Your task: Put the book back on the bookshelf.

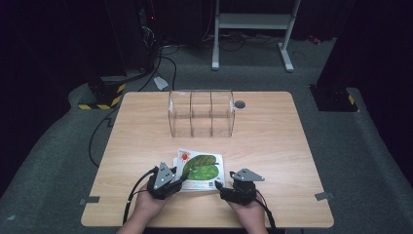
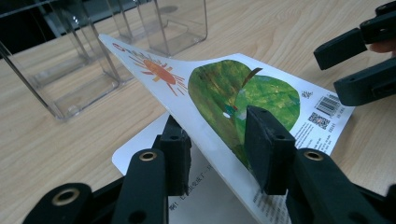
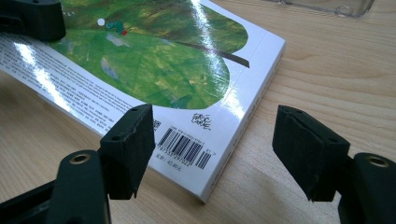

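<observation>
Pinching the book cover (image 2: 219,98), left gripper (image 2: 219,149) lifts it

The book's back cover (image 3: 154,60) carries a barcode (image 3: 184,145) near its corner, with a row of digits beneath it too small to read; just above the barcode stands a handwritten-style signature (image 3: 201,121) that seems to read "Eric Carle", though it cannot be told for sure; a block of small printed text (image 3: 56,79) runs along the cover's edge, too fine to read; in the left gripper view a QR code (image 2: 319,120) sits beside the barcode (image 2: 330,104); nothing else can be read.
</observation>
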Motion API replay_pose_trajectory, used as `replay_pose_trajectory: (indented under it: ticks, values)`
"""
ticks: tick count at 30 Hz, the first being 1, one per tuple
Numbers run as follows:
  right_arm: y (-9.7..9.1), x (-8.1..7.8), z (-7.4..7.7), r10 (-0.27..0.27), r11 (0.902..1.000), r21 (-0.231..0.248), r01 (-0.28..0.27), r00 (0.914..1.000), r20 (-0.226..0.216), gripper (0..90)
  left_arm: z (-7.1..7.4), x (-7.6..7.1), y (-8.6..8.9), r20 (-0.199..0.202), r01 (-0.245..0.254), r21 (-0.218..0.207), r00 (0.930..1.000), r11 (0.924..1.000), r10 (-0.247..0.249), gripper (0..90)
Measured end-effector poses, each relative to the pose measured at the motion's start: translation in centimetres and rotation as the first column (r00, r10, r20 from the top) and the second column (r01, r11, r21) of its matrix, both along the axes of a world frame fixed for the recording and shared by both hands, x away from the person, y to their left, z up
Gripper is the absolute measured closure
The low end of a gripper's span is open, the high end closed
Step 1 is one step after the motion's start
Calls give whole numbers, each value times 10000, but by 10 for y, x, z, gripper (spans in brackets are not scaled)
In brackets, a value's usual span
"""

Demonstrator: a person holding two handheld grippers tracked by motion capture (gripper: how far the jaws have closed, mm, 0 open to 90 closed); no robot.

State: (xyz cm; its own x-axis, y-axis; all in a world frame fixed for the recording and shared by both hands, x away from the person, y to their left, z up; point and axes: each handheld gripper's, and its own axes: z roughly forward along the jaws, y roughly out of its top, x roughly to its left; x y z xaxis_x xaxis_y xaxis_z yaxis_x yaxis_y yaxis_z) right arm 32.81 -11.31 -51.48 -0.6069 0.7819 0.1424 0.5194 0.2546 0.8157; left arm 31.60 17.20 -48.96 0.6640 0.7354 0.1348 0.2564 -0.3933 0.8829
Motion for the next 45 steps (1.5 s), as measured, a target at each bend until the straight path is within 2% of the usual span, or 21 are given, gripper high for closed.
replay_pose_trajectory:
  ticks: [4,5,6,12,14,17,18,19,20,21,27,29,30,31,33,38,42,45]
  values:
    - [-1,1,0,8,9997,255,-7,10000,-62,267,1,-5,-1,414,127,66,9991,9999,-130,618]
    - [-1,1,0,-4,9995,308,8,9999,-147,261,2,-7,-1,644,203,102,9977,9997,-209,618]
    - [-1,1,0,-4,9995,308,8,9999,-147,261,2,-7,-1,644,203,102,9977,9997,-209,619]
    - [1,4,-1,80,9985,547,-61,9993,-353,239,6,-16,-4,1326,411,363,9901,9985,-456,623]
    - [2,7,-2,165,9971,757,-124,9984,-535,231,7,-18,-5,1471,462,403,9878,9981,-517,625]
    - [4,10,-3,298,9961,846,-241,9973,-670,216,6,-18,-5,1503,479,419,9872,9980,-537,626]
    - [5,12,-3,369,9957,876,-295,9958,-841,205,6,-18,-5,1507,480,422,9871,9980,-538,626]
    - [5,15,-5,466,9932,1115,-344,9929,-1092,197,6,-19,-5,1526,483,432,9868,9979,-544,626]
    - [5,15,-5,466,9932,1115,-344,9929,-1092,197,6,-19,-5,1526,483,432,9868,9979,-544,626]
    - [6,19,-6,462,9921,1220,-299,9901,-1326,193,6,-19,-5,1556,489,430,9863,9979,-551,626]
    - [7,26,-9,539,9901,1375,-292,9823,-1795,164,6,-19,-5,1580,484,509,9859,9975,-559,629]
    - [7,27,-9,564,9900,1378,-314,9818,-1815,159,6,-19,-5,1594,483,524,9856,9975,-561,629]
    - [7,28,-9,575,9888,1465,-272,9768,-2063,156,6,-19,-5,1596,477,533,9856,9974,-557,629]
    - [7,28,-9,575,9888,1465,-272,9768,-2063,156,6,-19,-5,1605,478,546,9854,9974,-560,629]
    - [8,29,-10,794,9869,1546,-451,9714,-2236,156,6,-20,-6,1622,459,566,9853,9973,-546,629]
    - [8,28,-9,731,9885,1457,-416,9731,-2184,175,5,-19,-5,1526,444,485,9869,9978,-513,631]
    - [7,26,-8,574,9897,1400,-289,9772,-2044,209,4,-17,-4,1368,451,397,9893,9982,-502,637]
    - [6,24,-7,483,9921,1224,-267,9830,-1769,238,3,-16,-2,1223,512,299,9910,9982,-545,645]
